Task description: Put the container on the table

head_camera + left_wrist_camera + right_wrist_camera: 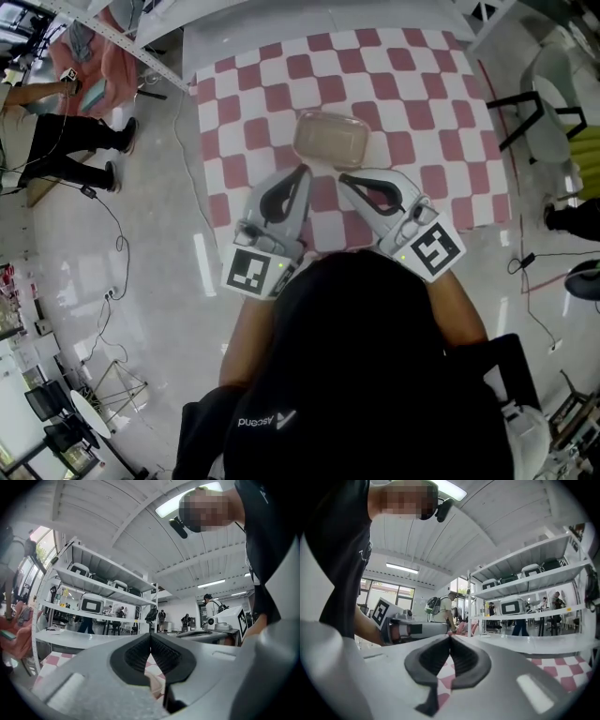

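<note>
A clear, pale rectangular container (331, 139) rests on the red-and-white checkered table (422, 94), just beyond both grippers' tips. My left gripper (306, 170) points at the container's near left corner, its jaws closed together with nothing between them. My right gripper (342, 177) points toward the near right corner and is likewise shut and empty. In the left gripper view the pads (150, 637) meet at their tips, and the checkered cloth (157, 672) shows below. The right gripper view shows its pads (450, 638) pressed together. Neither gripper touches the container.
A white shelf rack (93, 606) with boxes stands behind the table. A person (56, 122) stands at the far left, others (440, 609) further off. Cables (108, 225) trail over the glossy floor on the left. A chair (548, 112) sits at the right.
</note>
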A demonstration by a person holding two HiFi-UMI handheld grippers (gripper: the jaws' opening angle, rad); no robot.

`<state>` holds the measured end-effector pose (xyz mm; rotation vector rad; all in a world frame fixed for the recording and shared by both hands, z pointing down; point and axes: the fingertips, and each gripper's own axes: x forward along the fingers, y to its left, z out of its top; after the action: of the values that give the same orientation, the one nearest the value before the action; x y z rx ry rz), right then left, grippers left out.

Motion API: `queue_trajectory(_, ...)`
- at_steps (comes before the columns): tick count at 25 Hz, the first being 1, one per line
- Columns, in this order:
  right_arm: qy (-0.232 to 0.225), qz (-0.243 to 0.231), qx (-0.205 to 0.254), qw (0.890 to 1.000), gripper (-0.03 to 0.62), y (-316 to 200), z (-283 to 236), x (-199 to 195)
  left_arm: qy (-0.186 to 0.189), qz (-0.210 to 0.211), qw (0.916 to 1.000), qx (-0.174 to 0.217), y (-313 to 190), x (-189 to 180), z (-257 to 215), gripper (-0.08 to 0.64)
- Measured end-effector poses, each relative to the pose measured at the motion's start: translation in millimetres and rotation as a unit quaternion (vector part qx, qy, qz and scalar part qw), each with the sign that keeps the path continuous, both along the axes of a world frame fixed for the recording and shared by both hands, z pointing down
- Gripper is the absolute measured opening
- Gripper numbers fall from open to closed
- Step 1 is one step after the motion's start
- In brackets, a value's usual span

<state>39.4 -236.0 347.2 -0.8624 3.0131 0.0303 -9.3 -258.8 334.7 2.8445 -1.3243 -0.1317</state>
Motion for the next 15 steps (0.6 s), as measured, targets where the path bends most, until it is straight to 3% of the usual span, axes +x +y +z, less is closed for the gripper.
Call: queue_trajectory(15, 0.008, 0.05, 0.015, 0.999, 0.003, 11.5, -3.7, 15.9, 0.002, 0.021, 0.9998, 0.005, 20.9, 13.4, 0.4, 0.011)
